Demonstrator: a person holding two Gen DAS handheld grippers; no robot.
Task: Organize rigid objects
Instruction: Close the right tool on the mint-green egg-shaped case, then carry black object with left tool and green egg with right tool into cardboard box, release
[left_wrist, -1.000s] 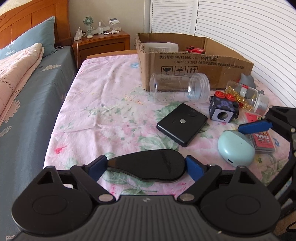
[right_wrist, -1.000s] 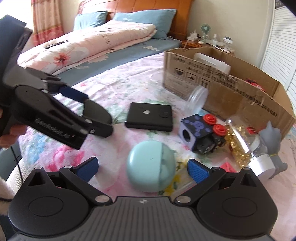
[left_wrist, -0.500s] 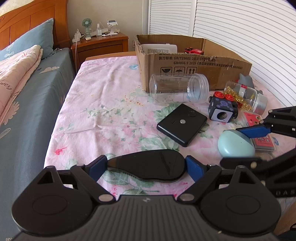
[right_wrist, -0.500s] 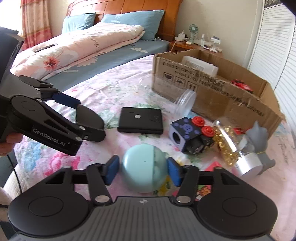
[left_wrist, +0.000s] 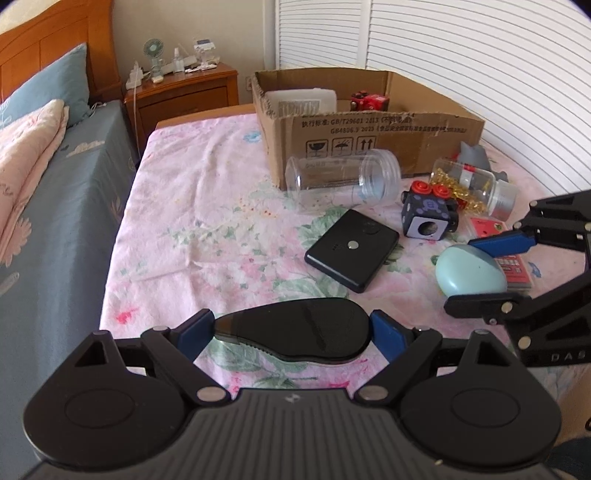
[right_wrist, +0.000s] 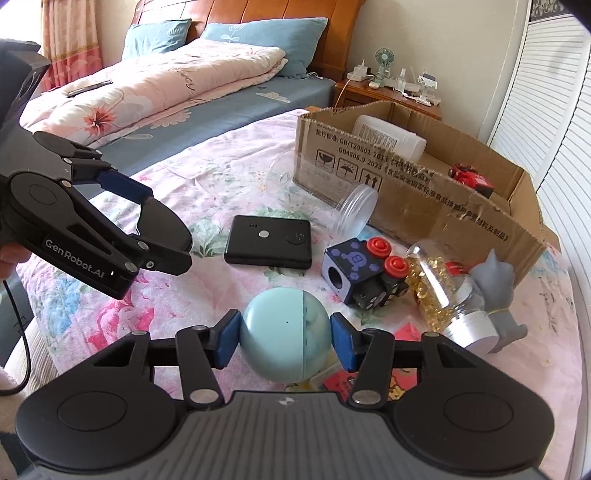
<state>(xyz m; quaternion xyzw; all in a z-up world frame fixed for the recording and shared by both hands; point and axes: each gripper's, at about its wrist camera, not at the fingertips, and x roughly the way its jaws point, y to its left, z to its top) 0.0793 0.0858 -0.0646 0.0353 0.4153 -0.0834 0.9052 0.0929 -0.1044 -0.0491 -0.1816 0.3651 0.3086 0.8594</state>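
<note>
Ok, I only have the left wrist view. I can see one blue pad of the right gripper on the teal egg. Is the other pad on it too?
Observer: Yes. The right wrist view shows both pads of the right gripper pressing the teal egg, one on each side.
Operator: And what is the grey thing behind the bead jar?
Observer: It is a grey cat figurine, standing upright right beside the capped end of the bead jar.
</note>
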